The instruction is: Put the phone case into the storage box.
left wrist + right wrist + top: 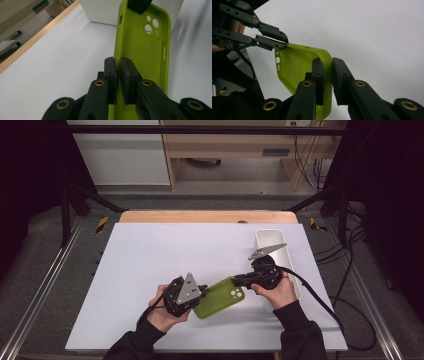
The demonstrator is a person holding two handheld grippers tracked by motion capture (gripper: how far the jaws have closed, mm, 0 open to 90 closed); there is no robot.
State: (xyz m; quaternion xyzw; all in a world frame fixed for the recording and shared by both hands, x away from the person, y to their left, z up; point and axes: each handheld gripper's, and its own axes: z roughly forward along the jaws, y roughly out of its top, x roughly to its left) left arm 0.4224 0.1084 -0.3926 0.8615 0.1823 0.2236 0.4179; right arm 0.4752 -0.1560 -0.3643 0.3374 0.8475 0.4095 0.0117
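The lime-green phone case (220, 297) is held just above the white bench (150, 265), near the person's edge and right of centre, between the 2 tongs. No brand, label or writing can be read on the case, the tongs or the bench.

The left tongs (204, 290) grip the case's near-left end: in the left gripper view the 2 black pads (110, 72) stand almost closed with the case's thin side wall between them. The right tongs (236, 280) pinch the far-right corner by the camera cutout, jaws closed tight on the wall (327, 75).

The high view shows the whole layout: both hands, the trailing cables and a white rectangular tray (275, 240) at the far right of the bench. The left gripper view shows the case's hollow inside (142, 50), its 3 round lens holes and a slot in the side wall, with the right tongs' tip at the far end. The right gripper view shows the rounded corner, small holes along the end wall, and the left tongs (284, 42) clamped on the opposite end.
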